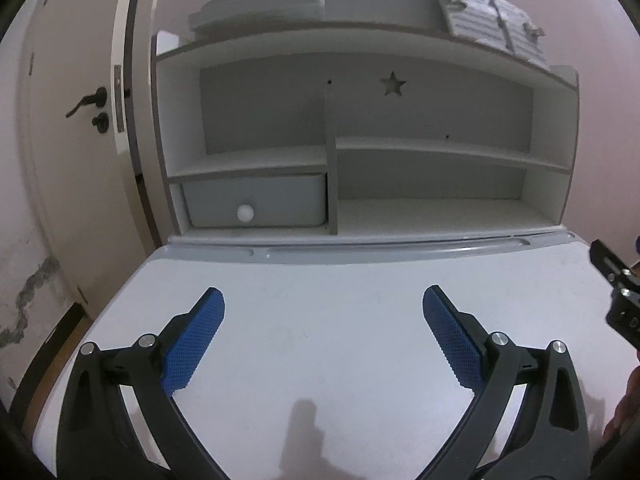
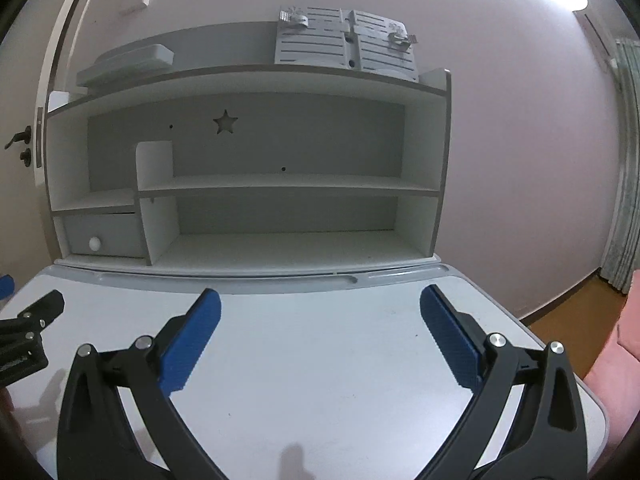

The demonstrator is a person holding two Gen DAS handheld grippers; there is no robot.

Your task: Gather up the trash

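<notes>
No trash shows in either view. My left gripper [image 1: 323, 304] hovers over the white desk top [image 1: 320, 280], wide open, nothing between its blue pads [image 1: 194, 338]. My right gripper [image 2: 320, 304] hangs open the same way over the right half of the desk top [image 2: 320, 360], its blue pads [image 2: 450, 334] bare. The black frame of the right gripper [image 1: 618, 296] pokes in at the right edge of the left wrist view. Part of the left gripper [image 2: 24, 332] shows at the left edge of the right wrist view.
A white and grey shelf hutch [image 1: 360, 140] stands at the back of the desk, with a grey drawer [image 1: 256, 204] at lower left. Grey slatted items [image 2: 344, 40] lie on its top. A door [image 1: 76, 120] is to the left; wooden floor [image 2: 568, 308] lies right.
</notes>
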